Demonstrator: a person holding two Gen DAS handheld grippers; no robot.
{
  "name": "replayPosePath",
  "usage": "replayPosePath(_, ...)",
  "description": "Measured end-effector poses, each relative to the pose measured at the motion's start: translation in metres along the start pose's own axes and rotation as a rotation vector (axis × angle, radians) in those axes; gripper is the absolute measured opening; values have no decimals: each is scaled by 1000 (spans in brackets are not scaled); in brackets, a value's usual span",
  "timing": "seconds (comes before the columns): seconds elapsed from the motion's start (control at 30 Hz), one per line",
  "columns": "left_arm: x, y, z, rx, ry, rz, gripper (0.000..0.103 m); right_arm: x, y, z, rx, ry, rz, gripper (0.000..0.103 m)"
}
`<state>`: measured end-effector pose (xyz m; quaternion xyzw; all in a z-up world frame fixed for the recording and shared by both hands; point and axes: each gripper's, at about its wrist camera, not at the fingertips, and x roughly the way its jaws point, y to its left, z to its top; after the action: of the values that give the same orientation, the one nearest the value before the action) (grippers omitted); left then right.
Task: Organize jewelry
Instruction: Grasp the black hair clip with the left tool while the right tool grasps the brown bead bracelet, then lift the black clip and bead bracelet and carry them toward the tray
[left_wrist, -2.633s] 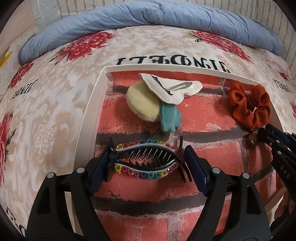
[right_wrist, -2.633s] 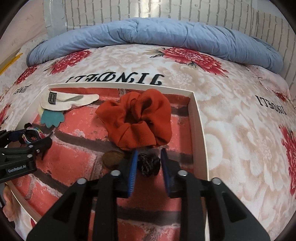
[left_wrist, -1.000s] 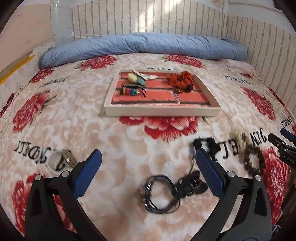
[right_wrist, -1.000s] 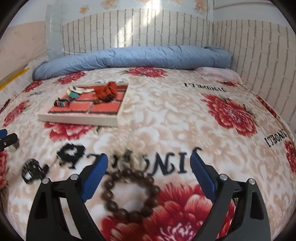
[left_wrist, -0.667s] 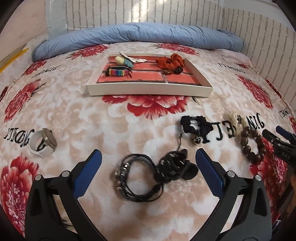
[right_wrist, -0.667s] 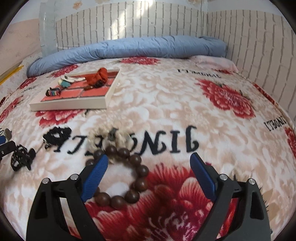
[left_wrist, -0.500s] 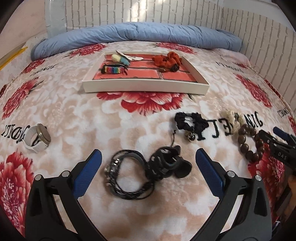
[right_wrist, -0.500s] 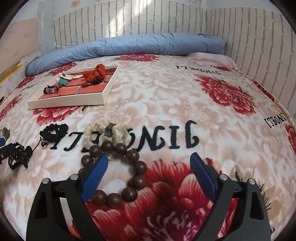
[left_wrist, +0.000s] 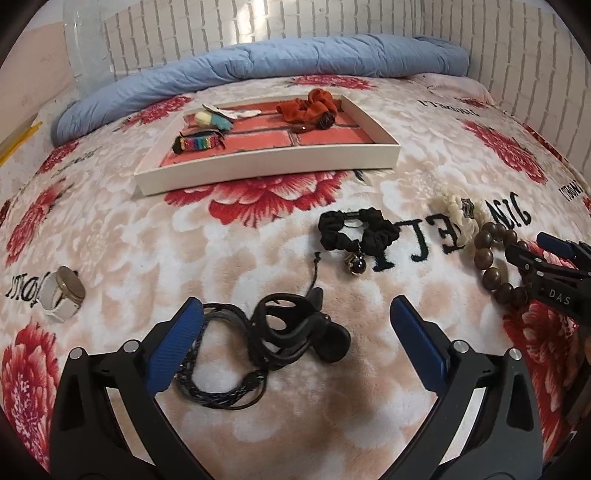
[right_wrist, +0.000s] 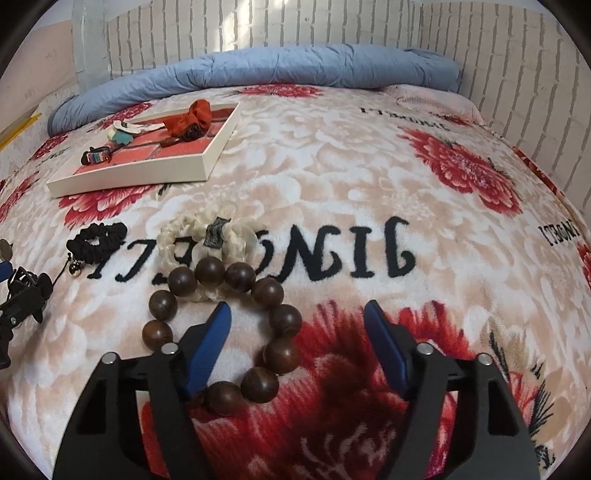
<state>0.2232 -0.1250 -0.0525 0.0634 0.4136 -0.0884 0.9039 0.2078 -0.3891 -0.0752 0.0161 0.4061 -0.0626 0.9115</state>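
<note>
My left tool (left_wrist: 295, 332) wide around black clip (left_wrist: 299, 332); right tool (right_wrist: 297, 332) wide, straddling bead bracelet's (right_wrist: 221, 325) right edge.

The left claw (left_wrist: 295, 332) gapes wide over a black hair clip (left_wrist: 303, 332) tangled with a black cord bracelet (left_wrist: 221, 384) on the floral bed (left_wrist: 110, 229).

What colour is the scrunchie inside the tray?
Orange-red scrunchie, clearest in the left wrist view.

Dark brown bead bracelet (right_wrist: 236, 332), cream scrunchie (right_wrist: 207, 240), black scrunchie (left_wrist: 356, 230), red-flowered beige blanket (right_wrist: 369, 177), possibly rainbow-striped clip (left_wrist: 199, 143).
</note>
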Motion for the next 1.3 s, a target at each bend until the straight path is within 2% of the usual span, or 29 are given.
replayPosePath(0.1, 6, -1, -1, -3, 18, -2, 96, 5, 0, 0, 6, 18, 7, 63)
replayPosePath(0.2, 15, 1, 0, -17, 42, -17, 91, 10, 3, 2, 3, 30, 7, 58)
replayPosePath(0.27, 22, 3, 1, -32, 70, -33, 78, 11, 4, 3, 1, 32, 13, 48)
replayPosePath(0.4, 25, 9, 1, -61, 72, -39, 70, 9, 6, 3, -7, 22, 27, 33)
replayPosePath(0.47, 24, 10, 0, -65, 68, -43, 59, 9, 7, 2, -11, 21, 31, 29)
replayPosePath(0.67, 21, 15, 1, -70, 67, -69, 54, 6, 5, 2, -9, 3, 35, 28)
replayPosePath(0.97, -1, 29, 9, -99, 32, -117, 54, -4, 7, 3, -18, -31, 37, 28)
replayPosePath(1.3, -21, 41, 26, -93, -13, -97, 54, -10, 4, 6, 3, -45, 73, 28)
